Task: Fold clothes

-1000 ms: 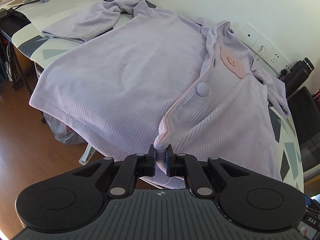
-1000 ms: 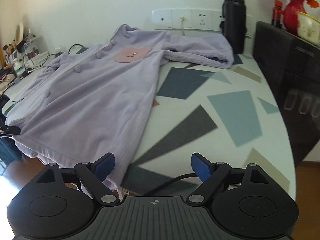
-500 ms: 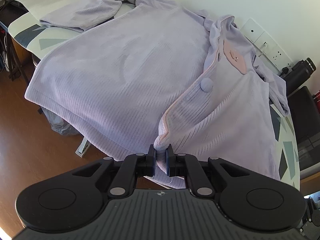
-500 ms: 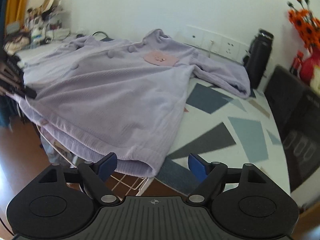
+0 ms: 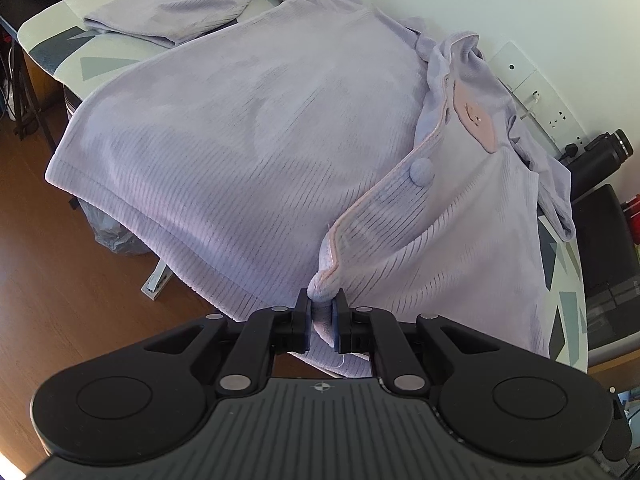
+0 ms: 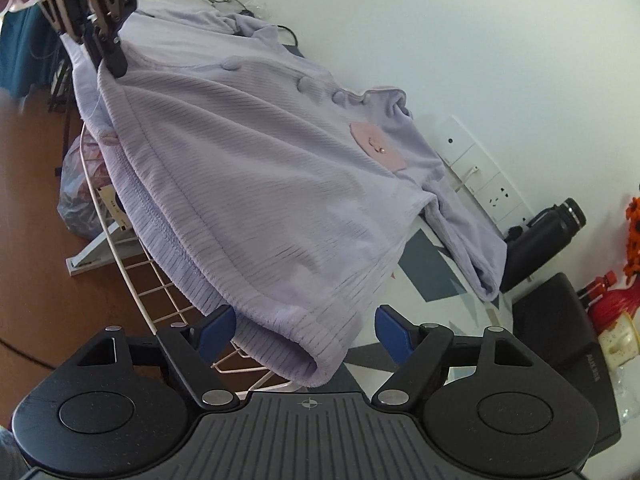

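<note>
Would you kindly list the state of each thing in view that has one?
Lilac cardigan: spread over the table, unfolded, hem overhanging the edge.
Left gripper: shut on the cardigan's front hem.
Right gripper: open, closing around the hem corner.
Black flask: upright, capped.

Both wrist views angled down, close over cardigan (image 5: 248, 152)

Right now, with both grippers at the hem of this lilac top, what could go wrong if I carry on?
1. The right gripper has been closing, but its jaws do not yet press the hem corner between them; lifting now could miss it.
2. The left gripper pinches only a small bunch of the lilac top, which could slip out.
3. The hem overhangs the table, so the top may slide off.
</note>
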### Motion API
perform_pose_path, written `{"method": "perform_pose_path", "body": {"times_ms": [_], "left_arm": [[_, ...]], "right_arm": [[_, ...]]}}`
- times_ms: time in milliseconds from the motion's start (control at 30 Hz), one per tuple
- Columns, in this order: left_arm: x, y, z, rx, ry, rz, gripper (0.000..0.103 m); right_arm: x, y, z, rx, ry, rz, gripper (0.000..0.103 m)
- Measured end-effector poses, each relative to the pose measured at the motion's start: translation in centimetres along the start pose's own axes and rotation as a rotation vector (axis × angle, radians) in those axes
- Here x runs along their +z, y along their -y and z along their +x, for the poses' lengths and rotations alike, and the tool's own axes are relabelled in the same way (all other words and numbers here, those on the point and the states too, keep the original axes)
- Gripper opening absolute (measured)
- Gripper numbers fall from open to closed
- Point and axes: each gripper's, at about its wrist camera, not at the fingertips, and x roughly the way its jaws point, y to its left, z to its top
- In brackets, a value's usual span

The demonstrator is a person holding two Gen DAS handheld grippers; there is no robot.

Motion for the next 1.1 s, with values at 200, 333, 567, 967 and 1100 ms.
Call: {"method": "perform_pose_path", "body": {"times_ms": [200,333,567,967,1100], "left_arm": [[-0.2,0.5,0.3,0.01,-0.011,0.031,0.01],[0.0,0.4,0.0,-0.003,-0.009,0.029,0.01],[-0.6,1.4,-1.7,-0.185,-0.033,0.003,0.01],[-2.2,1.1,0.8,-0.123,-0.098,0.004,0.01],[-2.3,0.8,1.1,-0.107,-0.104,-0.003,0.012]], "right_arm": [[1.0,-0.6,-0.1,-0.007,0.057,-0.006,0.022],[1.3,0.6,-0.1,-0.005,0.045,0.085,0.008],[-0.4,7.7,-4.0,-0.017,0.114,0.519,0.007],[-6.3,7.4,-2.3,0.051,0.007,0.794,0.007],[-6.7,7.2,-2.4,0.056,-0.006,0.787,0.006]]}}
